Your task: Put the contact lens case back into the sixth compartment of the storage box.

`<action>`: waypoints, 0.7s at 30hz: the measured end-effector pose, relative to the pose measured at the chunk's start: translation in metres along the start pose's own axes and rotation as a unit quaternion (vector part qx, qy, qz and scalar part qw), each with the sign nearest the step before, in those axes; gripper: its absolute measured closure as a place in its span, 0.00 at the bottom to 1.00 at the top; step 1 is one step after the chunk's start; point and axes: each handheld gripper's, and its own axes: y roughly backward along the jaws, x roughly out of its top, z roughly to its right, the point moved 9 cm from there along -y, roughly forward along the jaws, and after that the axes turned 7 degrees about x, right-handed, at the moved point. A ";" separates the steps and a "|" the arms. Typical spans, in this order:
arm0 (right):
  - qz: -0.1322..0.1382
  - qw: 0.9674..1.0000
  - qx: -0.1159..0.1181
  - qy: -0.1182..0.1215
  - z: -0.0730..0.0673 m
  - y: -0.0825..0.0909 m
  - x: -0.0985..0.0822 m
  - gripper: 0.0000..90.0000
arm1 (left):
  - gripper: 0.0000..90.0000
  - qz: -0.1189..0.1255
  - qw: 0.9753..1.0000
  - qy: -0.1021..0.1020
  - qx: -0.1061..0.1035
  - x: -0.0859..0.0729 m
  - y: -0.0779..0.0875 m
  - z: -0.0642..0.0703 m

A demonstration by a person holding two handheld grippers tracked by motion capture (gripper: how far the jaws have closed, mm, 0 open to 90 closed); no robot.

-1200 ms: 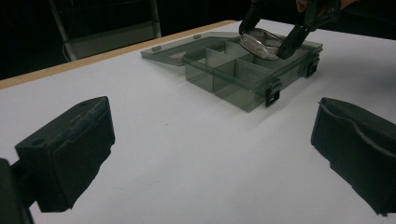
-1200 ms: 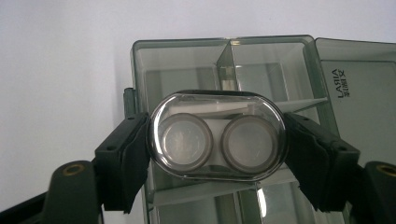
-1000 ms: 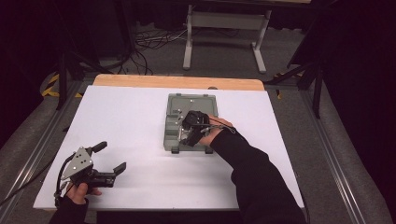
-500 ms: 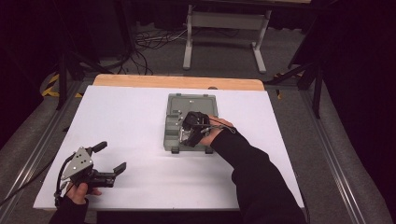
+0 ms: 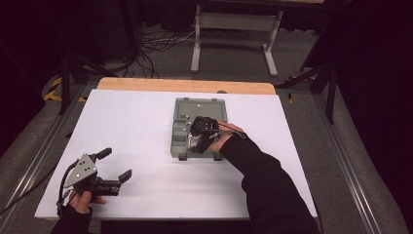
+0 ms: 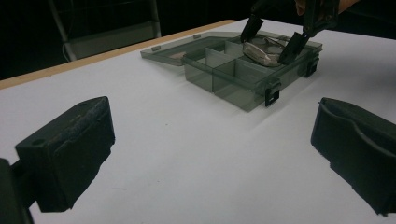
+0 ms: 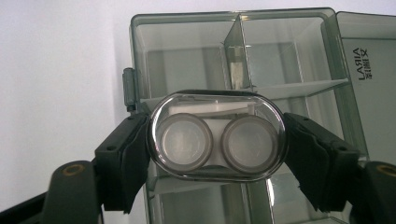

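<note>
One white tabletop [image 5: 146,126] with a light wooden far edge carries everything here. Near its middle lies a translucent grey-green plastic compartment box [image 5: 198,127], lid swung open flat toward the far side, two dark latches on its near wall; thin dividers split it into several compartments [image 7: 187,60].

Right gripper [image 5: 200,134], held by the person's right hand [image 5: 228,141] in a black sleeve, sits over the box. Its two black jaws are part-closed and press on both ends of a clear oval plastic case with two round wells [image 7: 217,136]; the case is held above the box's near compartments, seen in the left gripper view [image 6: 262,50] at the box's far-right corner.

Left gripper [image 5: 113,165] rests on the table's near-left corner, well apart from the box, jaws spread wide with nothing between them.
</note>
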 end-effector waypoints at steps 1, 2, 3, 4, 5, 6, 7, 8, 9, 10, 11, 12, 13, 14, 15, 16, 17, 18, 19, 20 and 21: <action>0.000 1.000 0.001 0.000 0.000 0.000 0.000 0.30 | 0.00 0.000 1.000 0.000 0.000 0.000 0.000 0.000; 0.001 1.000 0.000 0.001 0.000 0.000 0.000 0.30 | 0.00 0.000 1.000 0.000 0.000 0.000 0.000 0.000; 0.001 1.000 0.002 -0.001 0.000 0.000 0.000 0.29 | 0.00 0.000 1.000 0.000 0.000 0.000 0.000 0.000; 0.001 1.000 0.002 -0.001 0.000 0.000 0.000 0.29 | 0.00 0.000 1.000 0.000 0.000 0.000 0.000 0.000; 0.003 1.000 0.003 -0.003 0.000 -0.001 0.000 0.29 | 0.00 0.000 1.000 0.001 0.000 0.000 0.000 0.000; 0.006 1.000 0.005 -0.002 0.000 -0.001 0.000 0.28 | 0.00 0.000 1.000 0.001 0.000 0.000 0.000 0.000; 0.010 1.000 0.009 -0.004 -0.001 -0.001 0.001 0.28 | 0.00 0.000 1.000 0.000 0.000 0.000 0.000 0.000; 0.009 1.000 0.009 -0.002 -0.001 -0.001 0.001 0.28 | 0.00 0.000 1.000 0.000 0.000 0.000 0.000 0.000; 0.009 1.000 0.010 -0.001 -0.002 -0.001 0.002 0.28 | 0.00 0.000 1.000 0.000 0.000 0.000 0.000 0.000; 0.009 1.000 0.010 -0.001 -0.002 -0.001 0.002 0.28 | 0.00 0.000 1.000 0.000 0.000 0.000 0.000 0.000; 0.009 1.000 0.011 -0.001 -0.002 -0.001 0.002 0.28 | 0.00 0.000 1.000 0.000 0.000 0.000 0.000 0.000; 0.009 1.000 0.010 -0.001 -0.002 -0.001 0.002 0.28 | 0.00 0.000 1.000 0.001 0.000 0.000 0.000 0.000; 0.009 1.000 0.011 -0.001 -0.002 -0.001 0.002 0.28 | 0.00 0.000 1.000 0.001 0.000 0.000 0.000 0.000; 0.009 1.000 0.010 -0.002 -0.002 -0.001 0.002 0.28 | 0.00 0.000 1.000 -0.001 0.000 0.000 0.001 0.000; 0.010 1.000 0.009 -0.004 -0.002 -0.001 0.002 0.28 | 0.00 0.000 1.000 -0.001 0.000 0.000 0.001 0.000; 0.011 1.000 0.010 -0.002 -0.002 0.000 0.002 0.28 | 0.00 0.000 1.000 -0.001 0.000 0.000 0.001 0.000; 0.015 1.000 0.007 -0.004 -0.002 0.000 0.003 0.27 | 0.00 0.001 1.000 0.000 0.000 0.000 0.000 0.000; 0.017 1.000 0.008 -0.003 -0.002 0.001 0.003 0.27 | 0.00 0.000 1.000 0.000 0.000 0.000 0.001 0.000; 0.017 1.000 0.008 -0.003 -0.002 0.001 0.003 0.27 | 0.00 0.000 1.000 0.000 0.000 0.000 0.001 0.000; 0.020 1.000 0.006 -0.005 -0.002 0.002 0.004 0.26 | 0.00 0.000 1.000 0.000 0.001 0.000 0.001 0.000; 0.024 1.000 0.005 -0.004 -0.001 0.004 0.005 0.23 | 0.01 0.000 1.000 0.000 0.000 0.000 0.001 0.000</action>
